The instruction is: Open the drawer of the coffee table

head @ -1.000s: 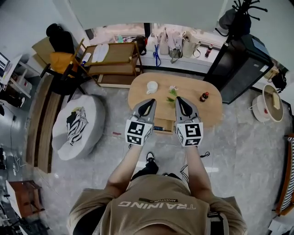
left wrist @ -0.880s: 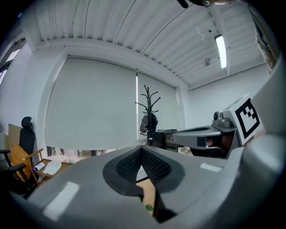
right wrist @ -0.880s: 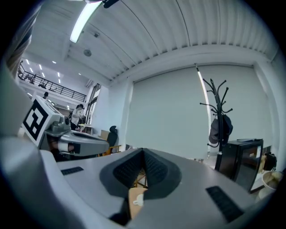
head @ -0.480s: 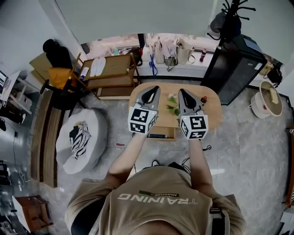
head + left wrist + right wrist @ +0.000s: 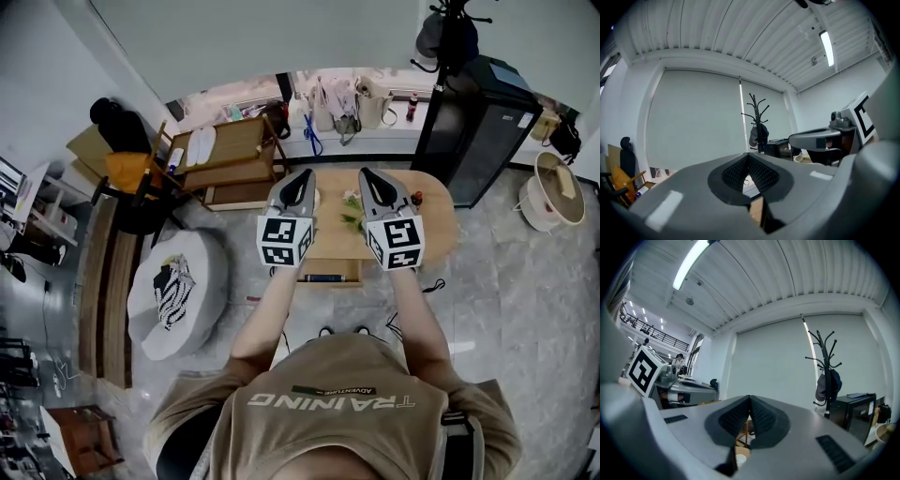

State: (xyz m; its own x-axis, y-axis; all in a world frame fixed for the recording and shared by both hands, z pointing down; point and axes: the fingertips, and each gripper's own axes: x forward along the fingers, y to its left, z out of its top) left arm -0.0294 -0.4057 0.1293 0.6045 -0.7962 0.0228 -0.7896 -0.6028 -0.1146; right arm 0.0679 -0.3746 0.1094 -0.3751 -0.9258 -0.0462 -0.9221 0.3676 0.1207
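Note:
In the head view the oval wooden coffee table [image 5: 437, 221] stands ahead of me on the floor. Its drawer [image 5: 330, 271] is pulled out at the near side, with a dark object lying inside. My left gripper [image 5: 304, 175] and right gripper [image 5: 367, 173] are held side by side, level, well above the table and touching nothing. In the left gripper view the left gripper [image 5: 749, 157] has its ribbed pads pressed together with nothing between them. The right gripper [image 5: 750, 400] looks the same in the right gripper view. A small plant [image 5: 352, 208] and a red bottle [image 5: 416, 199] stand on the tabletop.
A white round pouf [image 5: 178, 291] sits left of the table. A wooden cart [image 5: 230, 150] stands behind it at left, a black cabinet [image 5: 478, 122] and coat rack [image 5: 448, 28] at back right. A white basket [image 5: 553, 192] is at far right.
Both grippers have risen together, still shut, and now cover the table's far half in the head view. The drawer stays pulled out.

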